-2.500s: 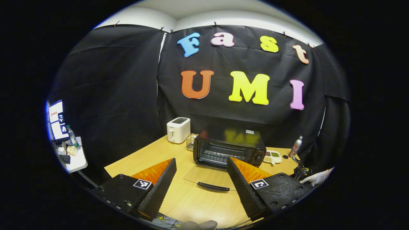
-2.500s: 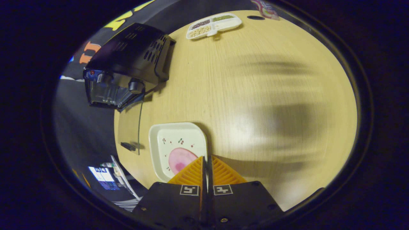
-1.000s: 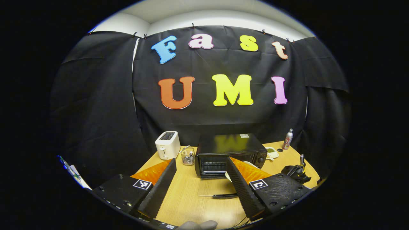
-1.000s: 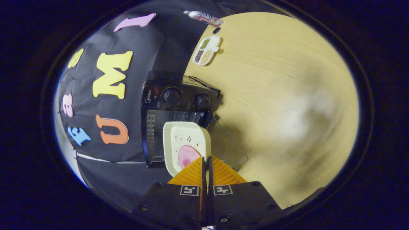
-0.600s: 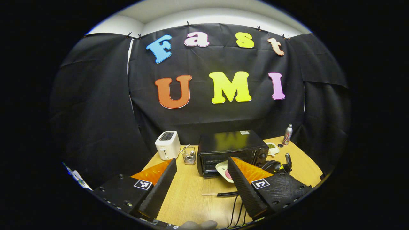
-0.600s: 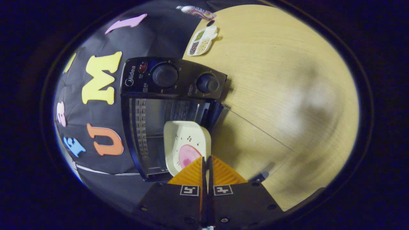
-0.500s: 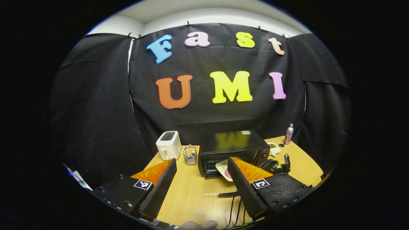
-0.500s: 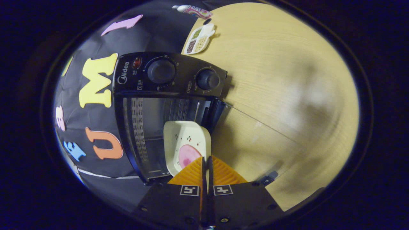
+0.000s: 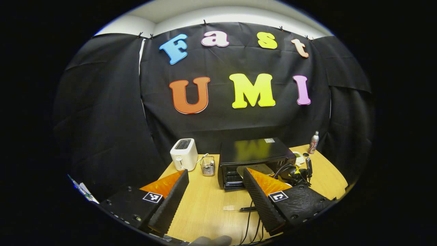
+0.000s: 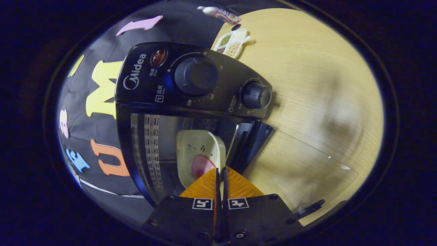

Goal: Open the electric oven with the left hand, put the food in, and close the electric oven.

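A light wooden table (image 9: 205, 205) is seen in the lower middle of the left gripper view. A black oven (image 9: 254, 152) is set on it near the middle, with its glass door (image 10: 307, 177) laid down flat over the wood. A white toaster (image 9: 183, 154) and a small wire basket (image 9: 207, 166) are placed to the left of the oven. A can (image 9: 313, 142) is stood at the far right edge. A white tray of beans (image 10: 233, 42) is placed near the can, at the top of the right gripper view.

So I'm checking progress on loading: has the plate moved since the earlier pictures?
Yes. The plate has gone forward into the oven cavity; earlier it sat on the table beside the oven.
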Motion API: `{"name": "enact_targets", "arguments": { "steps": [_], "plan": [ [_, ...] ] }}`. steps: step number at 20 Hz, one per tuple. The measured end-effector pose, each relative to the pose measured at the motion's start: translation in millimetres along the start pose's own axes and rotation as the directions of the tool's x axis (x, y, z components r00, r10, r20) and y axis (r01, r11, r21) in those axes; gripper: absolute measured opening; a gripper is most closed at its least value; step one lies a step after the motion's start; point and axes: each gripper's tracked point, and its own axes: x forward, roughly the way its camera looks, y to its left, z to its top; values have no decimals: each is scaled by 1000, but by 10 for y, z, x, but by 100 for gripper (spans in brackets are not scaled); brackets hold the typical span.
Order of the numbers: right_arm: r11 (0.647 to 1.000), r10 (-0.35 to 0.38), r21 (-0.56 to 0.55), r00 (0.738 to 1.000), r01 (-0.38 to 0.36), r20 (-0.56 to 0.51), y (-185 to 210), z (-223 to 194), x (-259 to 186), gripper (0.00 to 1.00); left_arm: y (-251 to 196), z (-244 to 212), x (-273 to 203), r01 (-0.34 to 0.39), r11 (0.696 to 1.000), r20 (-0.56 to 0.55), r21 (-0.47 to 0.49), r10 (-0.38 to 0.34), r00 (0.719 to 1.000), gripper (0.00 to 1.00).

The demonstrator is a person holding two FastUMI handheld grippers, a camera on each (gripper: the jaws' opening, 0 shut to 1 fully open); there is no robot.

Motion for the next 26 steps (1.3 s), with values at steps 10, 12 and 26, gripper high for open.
{"name": "enact_targets", "arguments": {
  "steps": [10,12,26],
  "plan": [
    [998,45,-45,999,-45,-15,110,51,-64,5,133,-23,62,-17,999,-2,-41,17,1000,97],
    [993,65,-92,995,-72,-74,152,-22,-128,14,95,-32,53,-8,999,1,-52,8,1000,97],
    [898,-31,-439,992,-27,-124,164,153,-1403,87,46,36,-92,10,995,77,-97,-2,997,97]
  ]
}}
